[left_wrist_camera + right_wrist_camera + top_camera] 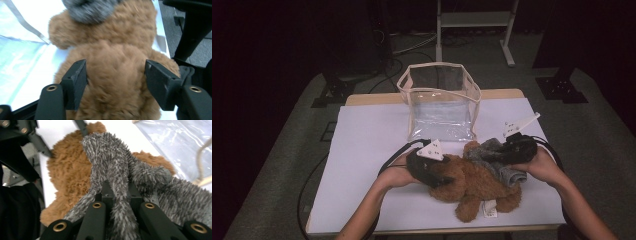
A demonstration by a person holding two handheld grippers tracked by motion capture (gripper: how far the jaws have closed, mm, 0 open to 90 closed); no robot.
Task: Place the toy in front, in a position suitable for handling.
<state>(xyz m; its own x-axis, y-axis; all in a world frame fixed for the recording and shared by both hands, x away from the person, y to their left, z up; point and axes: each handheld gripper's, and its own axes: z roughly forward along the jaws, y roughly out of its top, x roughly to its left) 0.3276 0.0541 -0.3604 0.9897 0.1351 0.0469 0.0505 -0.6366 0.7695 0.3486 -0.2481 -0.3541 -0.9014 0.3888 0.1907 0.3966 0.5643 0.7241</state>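
Note:
A brown teddy bear (pixel 472 185) lies near the front of the white table (pixel 367 150), with a grey fuzzy cloth (pixel 511 175) draped over its right side. My left gripper (pixel 443 177) comes at the bear from the left. In the left gripper view its jaws (pixel 115 63) stand apart on either side of the bear's body (pixel 117 37), with fur brushing the pads (pixel 75 82). My right gripper (pixel 498 156) is shut on a strand of the grey cloth (pixel 110 157), which runs between its jaws (pixel 119 186) above the bear (pixel 67 177).
A clear plastic bag (pixel 439 100) with beige trim stands open at the back middle of the table, just behind the bear. A white tag (pixel 489 210) sticks out of the bear near the front edge. Cables trail from both grippers. Bare tabletop lies at the left.

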